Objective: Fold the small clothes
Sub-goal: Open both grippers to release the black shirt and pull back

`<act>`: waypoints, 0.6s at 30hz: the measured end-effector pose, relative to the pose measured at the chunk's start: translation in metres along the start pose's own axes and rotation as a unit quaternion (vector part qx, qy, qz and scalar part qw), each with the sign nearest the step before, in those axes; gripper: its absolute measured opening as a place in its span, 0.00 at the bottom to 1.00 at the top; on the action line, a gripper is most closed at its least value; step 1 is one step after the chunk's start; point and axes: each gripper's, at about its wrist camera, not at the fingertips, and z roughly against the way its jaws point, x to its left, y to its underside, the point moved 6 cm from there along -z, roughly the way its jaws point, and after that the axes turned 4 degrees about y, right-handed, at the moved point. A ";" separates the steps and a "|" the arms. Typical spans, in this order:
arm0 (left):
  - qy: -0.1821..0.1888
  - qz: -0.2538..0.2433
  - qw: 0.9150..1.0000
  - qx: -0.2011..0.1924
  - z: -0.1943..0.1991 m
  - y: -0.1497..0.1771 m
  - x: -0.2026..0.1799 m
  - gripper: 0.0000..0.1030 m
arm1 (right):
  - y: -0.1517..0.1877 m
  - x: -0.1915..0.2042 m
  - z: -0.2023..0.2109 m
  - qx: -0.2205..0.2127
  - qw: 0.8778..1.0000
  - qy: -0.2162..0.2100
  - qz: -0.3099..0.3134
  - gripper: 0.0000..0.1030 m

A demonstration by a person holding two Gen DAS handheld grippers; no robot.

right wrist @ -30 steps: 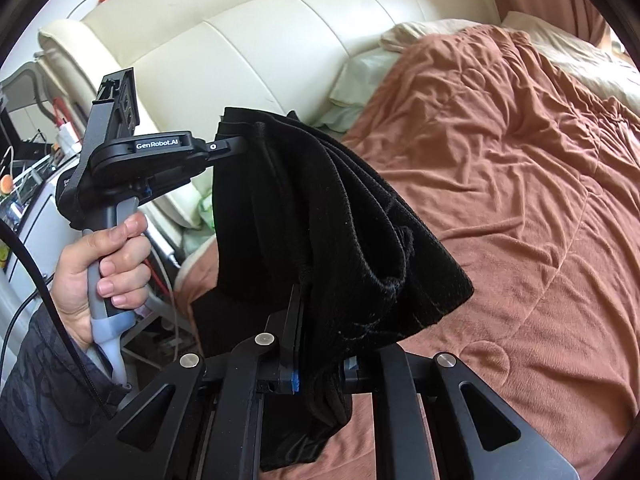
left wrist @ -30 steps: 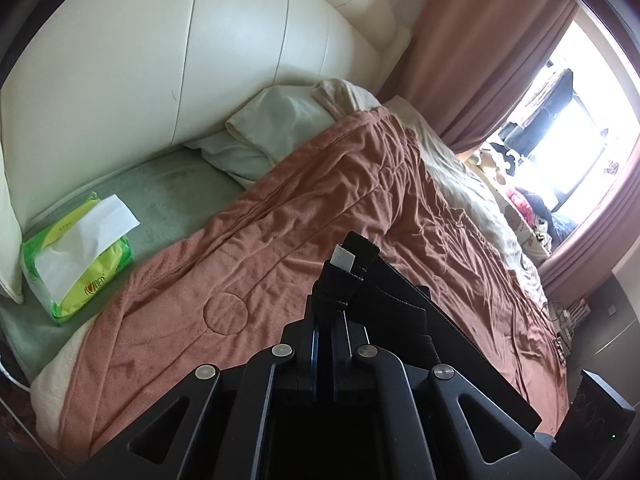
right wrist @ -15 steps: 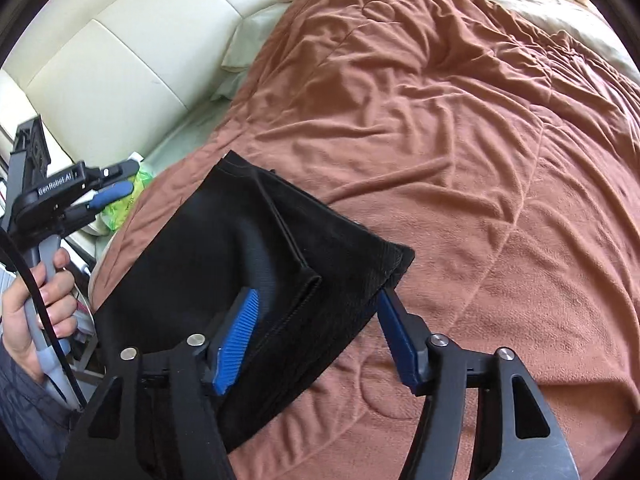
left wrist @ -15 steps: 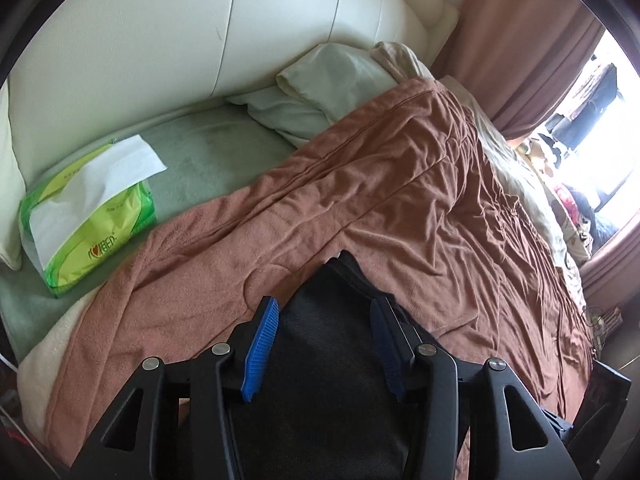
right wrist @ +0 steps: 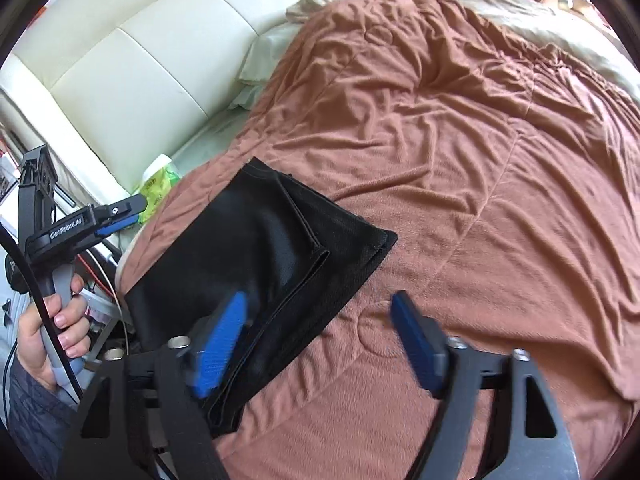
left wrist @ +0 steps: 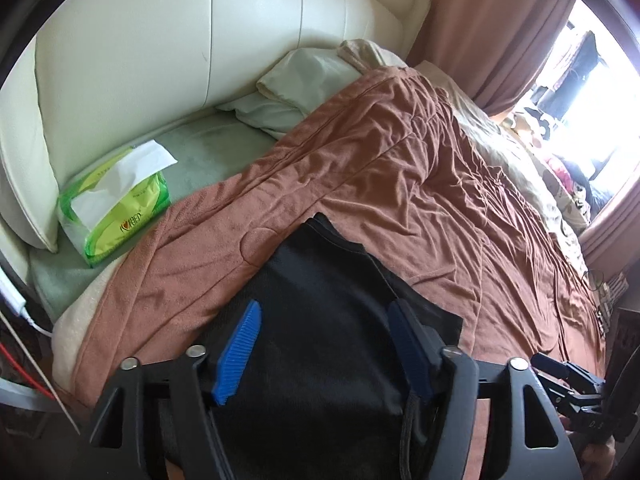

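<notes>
A black folded garment (right wrist: 280, 256) lies flat on the brown blanket (right wrist: 460, 168) near the bed's edge, also seen close up as a dark slab (left wrist: 320, 312) in the left wrist view. My left gripper (left wrist: 324, 320) hovers open just above the garment, blue pads spread with nothing between them; from the right wrist view it appears at the left (right wrist: 120, 216), held by a hand (right wrist: 56, 332). My right gripper (right wrist: 320, 312) is open too, its left pad over the garment's near edge and its right pad over the blanket.
A green tissue pack (left wrist: 116, 208) rests on the pale green sheet beside the cream padded headboard (left wrist: 160, 60). A pale pillow (left wrist: 296, 88) lies at the head of the bed. Curtains and a bright window (left wrist: 592, 80) are at the far right.
Both grippers were shut on the black garment held up in the air; it now lies on the blanket, released, and both grippers have opened and drawn back slightly.
</notes>
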 end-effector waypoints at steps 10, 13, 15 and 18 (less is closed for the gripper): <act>-0.006 -0.023 0.999 -0.028 0.072 0.029 -0.061 1.00 | 0.027 -0.010 0.089 -0.019 0.999 0.006 0.033 1.00; -0.008 -0.038 0.999 -0.037 0.089 0.038 -0.082 1.00 | 0.033 -0.011 0.120 -0.037 0.998 0.002 0.046 1.00; -0.006 -0.045 0.998 -0.041 0.101 0.046 -0.096 1.00 | 0.038 -0.016 0.138 -0.047 0.998 0.007 0.047 1.00; -0.006 -0.059 0.997 -0.047 0.119 0.058 -0.119 1.00 | 0.049 -0.021 0.161 -0.055 0.997 0.014 0.051 1.00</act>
